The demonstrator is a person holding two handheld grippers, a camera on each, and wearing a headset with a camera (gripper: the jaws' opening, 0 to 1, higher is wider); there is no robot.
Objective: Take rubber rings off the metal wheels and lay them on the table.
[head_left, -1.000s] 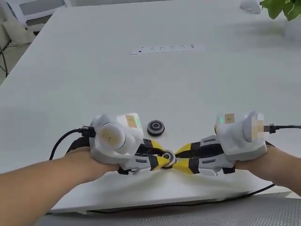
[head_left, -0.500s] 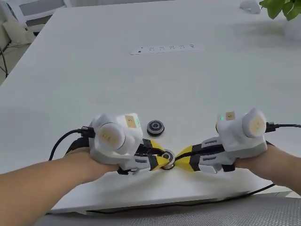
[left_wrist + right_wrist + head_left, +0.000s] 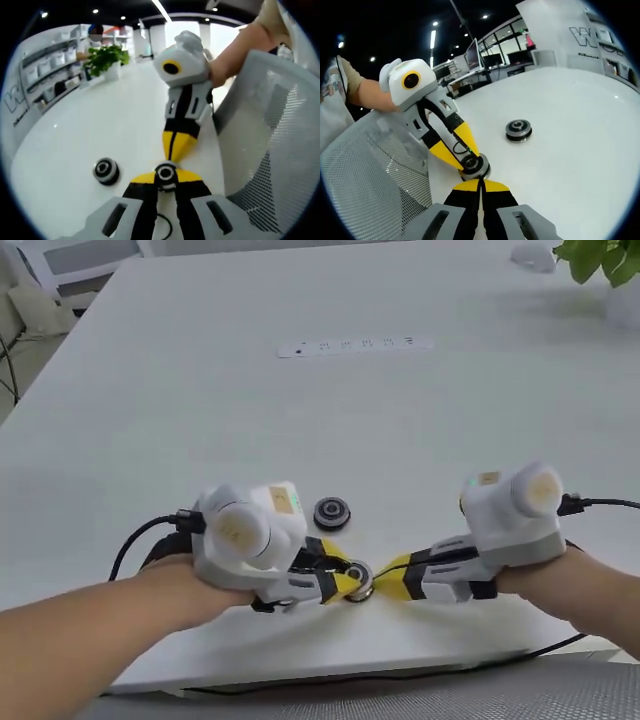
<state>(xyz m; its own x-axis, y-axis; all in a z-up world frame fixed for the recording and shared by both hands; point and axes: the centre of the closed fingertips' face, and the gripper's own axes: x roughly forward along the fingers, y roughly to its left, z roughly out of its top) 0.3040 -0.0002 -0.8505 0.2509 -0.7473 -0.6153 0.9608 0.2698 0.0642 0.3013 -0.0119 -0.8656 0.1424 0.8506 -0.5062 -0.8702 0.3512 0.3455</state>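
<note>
A small metal wheel (image 3: 359,578) with a dark rubber ring sits clamped between the yellow jaws of my left gripper (image 3: 348,583), just above the table's near edge. In the left gripper view the wheel (image 3: 166,173) is at the tips of that gripper (image 3: 166,180). My right gripper (image 3: 388,578) faces it from the right, jaws shut, tips against the wheel's rim (image 3: 474,165). Whether anything is pinched between the tips of the right gripper (image 3: 481,185) I cannot tell. A second wheel (image 3: 331,512) with its ring lies flat on the table behind.
The white table (image 3: 200,390) stretches far ahead, with a power strip (image 3: 355,343) at mid-distance and a green plant (image 3: 600,258) at the far right corner. A grey mesh chair back (image 3: 370,170) stands close behind the near table edge.
My right gripper has rolled and risen slightly, its tips staying at the wheel. The left gripper and the wheel in it have hardly moved.
</note>
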